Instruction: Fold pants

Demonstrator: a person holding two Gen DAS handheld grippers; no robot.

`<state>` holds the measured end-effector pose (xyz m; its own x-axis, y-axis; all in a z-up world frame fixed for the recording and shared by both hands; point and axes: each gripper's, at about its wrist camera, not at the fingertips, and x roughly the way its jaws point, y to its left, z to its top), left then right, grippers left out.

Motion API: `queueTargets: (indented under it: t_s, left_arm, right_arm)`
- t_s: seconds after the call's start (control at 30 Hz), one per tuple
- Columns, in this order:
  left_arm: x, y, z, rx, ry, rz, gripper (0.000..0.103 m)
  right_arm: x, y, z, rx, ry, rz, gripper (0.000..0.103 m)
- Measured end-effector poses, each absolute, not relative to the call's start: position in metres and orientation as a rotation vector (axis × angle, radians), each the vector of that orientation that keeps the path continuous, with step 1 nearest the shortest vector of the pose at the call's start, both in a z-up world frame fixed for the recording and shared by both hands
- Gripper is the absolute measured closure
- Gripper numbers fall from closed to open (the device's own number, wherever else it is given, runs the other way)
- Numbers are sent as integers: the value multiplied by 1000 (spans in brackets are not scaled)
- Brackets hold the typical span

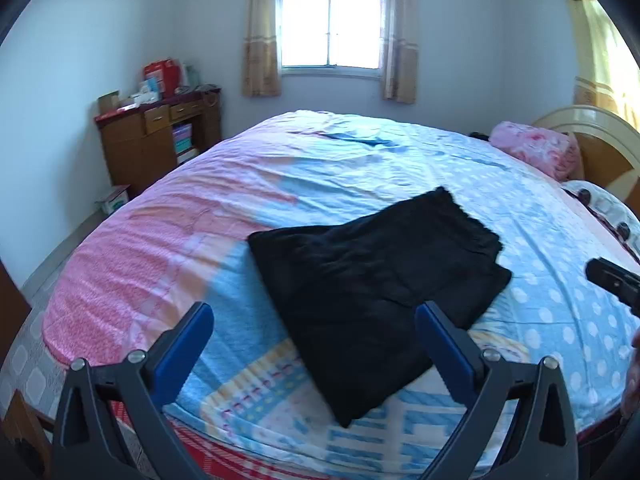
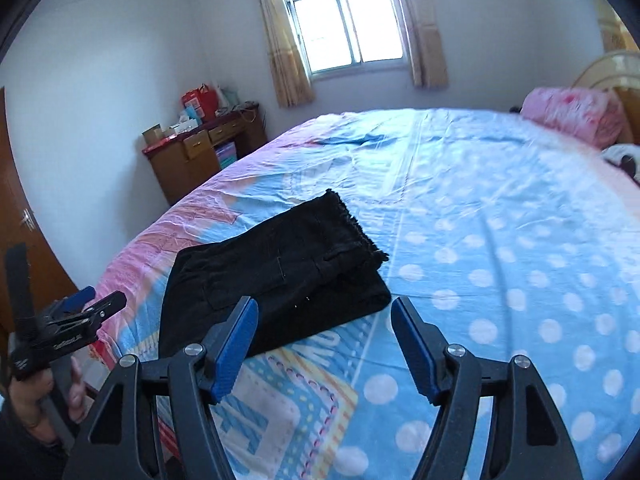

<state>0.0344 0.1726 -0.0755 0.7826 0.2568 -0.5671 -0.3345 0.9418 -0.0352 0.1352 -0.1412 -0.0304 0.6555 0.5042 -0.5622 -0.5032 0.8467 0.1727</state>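
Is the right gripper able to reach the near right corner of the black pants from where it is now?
Probably yes. The right gripper is open and hangs just above the bed, with the near corner of the black pants directly ahead of its fingers. Nothing lies between them; the left gripper stays off to the side.

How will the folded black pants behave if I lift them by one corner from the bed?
The black pants are soft cloth stacked in loose layers, so they would probably droop and unfold rather than stay flat. The frayed hem hangs free and may flop open first. Pushed across the bedspread, they would likely bunch, not slide.
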Motion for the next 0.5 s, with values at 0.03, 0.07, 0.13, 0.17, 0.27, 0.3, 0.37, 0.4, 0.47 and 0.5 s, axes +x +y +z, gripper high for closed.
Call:
queueTargets:
  t_s: [0.03,0.07,0.13,0.17,0.27,0.3,0.37,0.4,0.47,0.5]
  left_arm:
    - [34,169,-74,-129,586,316,0]
    - [33,166,-74,-126,584,309,0]
    - [33,161,-74,-123,587,287,0]
    - [32,159,-74,-120,589,288,0]
    - [32,155,-74,-118,591,285,0]
    - [32,155,-75,-118,594,286,0]
    - [33,154,-75,-118,592,286,0]
    - [33,154,-75,-117,595,287,0]
    - [32,154,-75,-118,591,291,0]
    - [32,154,-75,-117,589,291,0]
  right_arm:
    - [133,-142,-29,-8,632,553,32]
    - [131,-143,-29,-13,634,539,32]
    - [126,-148,-26,-5,630,528,32]
    - [125,-150,-24,2,628,526,32]
    - [120,-151,-23,8,623,520,32]
    - [119,-152,-22,7,623,520,32]
    - [118,-151,-23,9,627,526,32]
    - [118,-151,-23,12,629,526,32]
    - [118,-150,-24,10,631,527,32]
    - [118,-149,-25,8,634,528,32]
